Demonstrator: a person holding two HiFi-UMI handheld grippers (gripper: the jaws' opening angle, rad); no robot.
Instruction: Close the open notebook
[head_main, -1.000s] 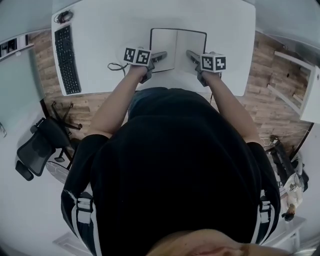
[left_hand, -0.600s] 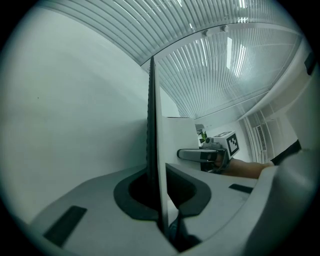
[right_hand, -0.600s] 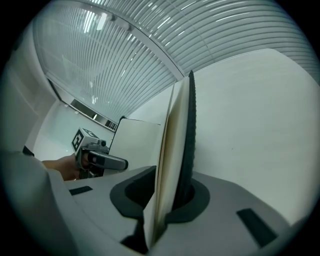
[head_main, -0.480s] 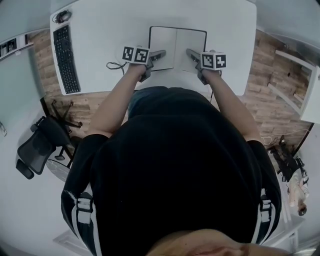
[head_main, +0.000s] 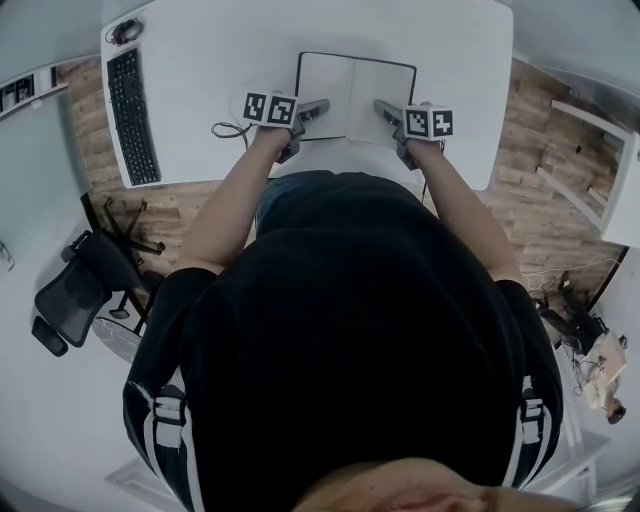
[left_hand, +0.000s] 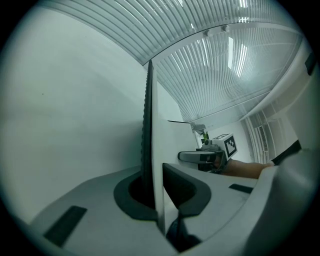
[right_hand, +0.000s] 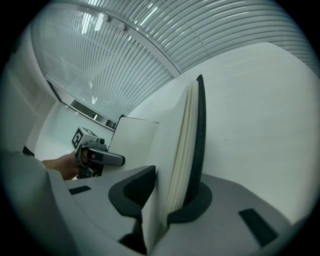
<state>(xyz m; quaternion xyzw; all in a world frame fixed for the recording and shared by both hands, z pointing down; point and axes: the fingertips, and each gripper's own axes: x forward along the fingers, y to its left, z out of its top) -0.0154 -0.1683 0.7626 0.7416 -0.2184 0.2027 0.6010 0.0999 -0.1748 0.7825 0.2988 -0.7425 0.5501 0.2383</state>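
Note:
The notebook (head_main: 355, 95), black-covered with blank white pages, lies open on the white desk (head_main: 220, 60). My left gripper (head_main: 322, 105) is at its near left corner, shut on the left cover and page (left_hand: 170, 145), which stand pinched between the pads (left_hand: 155, 175). At the near right corner my right gripper (head_main: 380, 105) has just been opening its jaws. The thick right stack of pages and cover (right_hand: 180, 135) stands between them (right_hand: 172, 185), leaning on the outer pad, with the inner pad off the paper. Each gripper view shows the other gripper (left_hand: 197, 156) (right_hand: 107, 159) across the pages.
A black keyboard (head_main: 132, 115) lies at the desk's left side, with a thin cable (head_main: 228, 132) near the left gripper. A small dark object (head_main: 127, 33) sits at the far left corner. An office chair (head_main: 75, 290) stands on the floor to the left.

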